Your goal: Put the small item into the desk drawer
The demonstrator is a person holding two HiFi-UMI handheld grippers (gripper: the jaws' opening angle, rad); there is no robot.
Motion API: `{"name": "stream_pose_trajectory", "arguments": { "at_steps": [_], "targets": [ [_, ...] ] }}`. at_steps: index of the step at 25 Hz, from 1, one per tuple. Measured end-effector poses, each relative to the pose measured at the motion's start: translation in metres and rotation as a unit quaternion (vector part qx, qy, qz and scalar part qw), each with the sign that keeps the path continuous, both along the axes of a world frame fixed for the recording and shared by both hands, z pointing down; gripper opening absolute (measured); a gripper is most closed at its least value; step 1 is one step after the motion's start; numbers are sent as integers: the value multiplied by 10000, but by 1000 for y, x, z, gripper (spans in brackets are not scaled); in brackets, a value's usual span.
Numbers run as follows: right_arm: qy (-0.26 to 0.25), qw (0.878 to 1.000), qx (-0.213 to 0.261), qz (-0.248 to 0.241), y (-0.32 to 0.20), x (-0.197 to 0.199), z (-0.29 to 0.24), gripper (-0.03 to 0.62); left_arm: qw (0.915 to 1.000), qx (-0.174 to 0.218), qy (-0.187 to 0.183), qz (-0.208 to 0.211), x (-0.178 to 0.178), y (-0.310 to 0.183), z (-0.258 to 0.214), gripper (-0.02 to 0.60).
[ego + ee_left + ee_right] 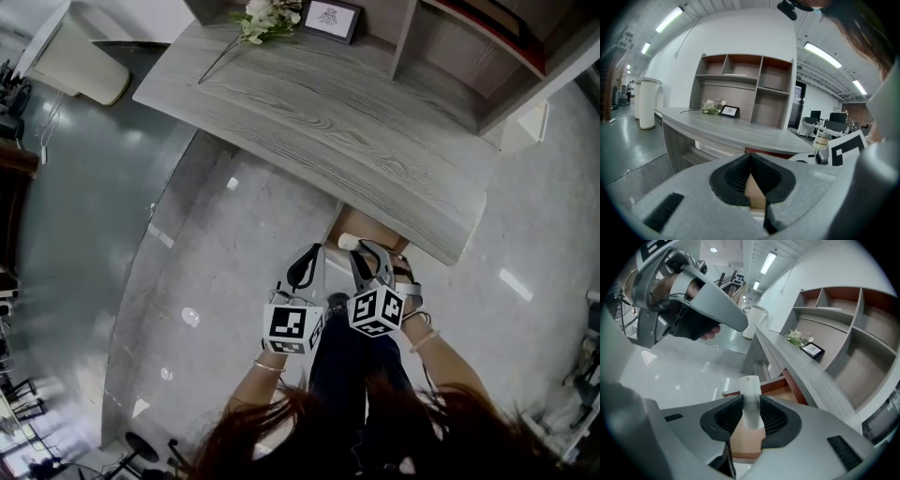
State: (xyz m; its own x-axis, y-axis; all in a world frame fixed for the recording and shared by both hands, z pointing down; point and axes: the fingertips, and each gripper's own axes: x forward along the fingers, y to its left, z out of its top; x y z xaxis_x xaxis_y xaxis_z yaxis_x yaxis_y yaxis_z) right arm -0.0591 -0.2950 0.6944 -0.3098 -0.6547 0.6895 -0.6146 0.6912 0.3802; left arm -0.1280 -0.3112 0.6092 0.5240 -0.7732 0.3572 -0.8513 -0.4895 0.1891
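You are pinching the small item (751, 383), a pale little cylinder, between the pads of your right hand-held gripper (751, 404), and its upper end is sticking out past the jaws. It is hanging just off the near edge of the desk (328, 122), by the front of the open drawer (372, 228) that is jutting out from under the desk. Your left hand-held gripper (750, 161) is hovering in front of the desk too, just beside the right one, with its jaws pressed together and nothing between them. At the back of the desk, a bunch of flowers (267, 19) and a framed picture (330, 19) are sitting next to the shelf unit (450, 56).
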Motion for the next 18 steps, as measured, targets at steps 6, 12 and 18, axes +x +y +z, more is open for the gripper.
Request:
{"name": "stream_pose_trajectory", "arguments": {
  "at_steps": [6, 12, 18],
  "targets": [
    [198, 9997, -119, -83, -3, 0, 30, 109, 9999, -97, -29, 94, 2, 0, 25, 15],
    [346, 9988, -315, -136, -4, -2, 56, 109, 9998, -179, -20, 47, 1, -7, 45, 15],
    [556, 9967, -586, -64, -6, -2, 83, 110, 9998, -198, -20, 40, -2, -17, 60, 15]
  ]
}}
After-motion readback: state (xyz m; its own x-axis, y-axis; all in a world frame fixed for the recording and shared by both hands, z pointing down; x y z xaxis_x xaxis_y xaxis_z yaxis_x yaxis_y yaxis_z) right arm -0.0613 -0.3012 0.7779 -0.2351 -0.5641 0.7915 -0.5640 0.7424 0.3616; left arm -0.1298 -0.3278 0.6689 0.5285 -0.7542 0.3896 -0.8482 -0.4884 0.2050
